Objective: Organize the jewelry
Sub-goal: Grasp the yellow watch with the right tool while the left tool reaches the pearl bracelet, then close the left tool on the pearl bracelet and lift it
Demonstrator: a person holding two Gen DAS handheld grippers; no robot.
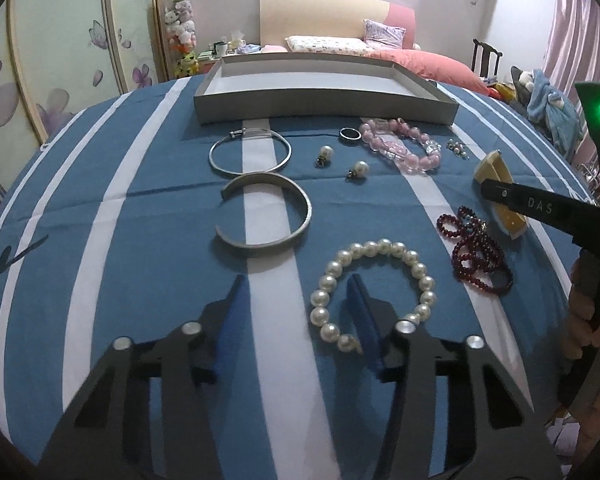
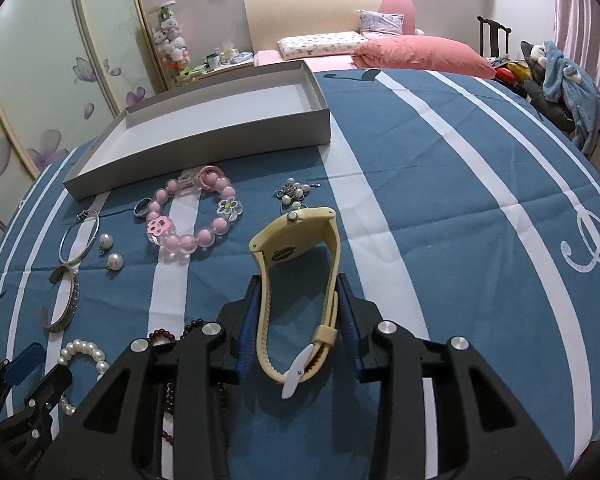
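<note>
My left gripper (image 1: pixel 296 288) hovers low over the blue striped cloth. Its right finger (image 1: pixel 358 292) reaches inside the loop of a white pearl bracelet (image 1: pixel 380 246), so the bracelet's left side lies between the jaws. The left pad stands well clear of the pearls. My right gripper (image 2: pixel 299 284) is shut on a pale yellow watch (image 2: pixel 296 236). Its blue pads press the strap from both sides, the dial pointing away and the buckle toward the camera. The same watch (image 1: pixel 492 168) also shows at the right edge of the left wrist view. A shallow grey box (image 1: pixel 324 110) stands empty at the back.
On the cloth lie a silver cuff (image 1: pixel 304 216), a thin bangle (image 1: pixel 212 156), a ring (image 1: pixel 350 134), two pearl earrings (image 1: pixel 360 168), a pink bead bracelet (image 1: pixel 412 158) and dark red beads (image 1: pixel 480 256). A hand (image 1: pixel 584 312) holds the right gripper.
</note>
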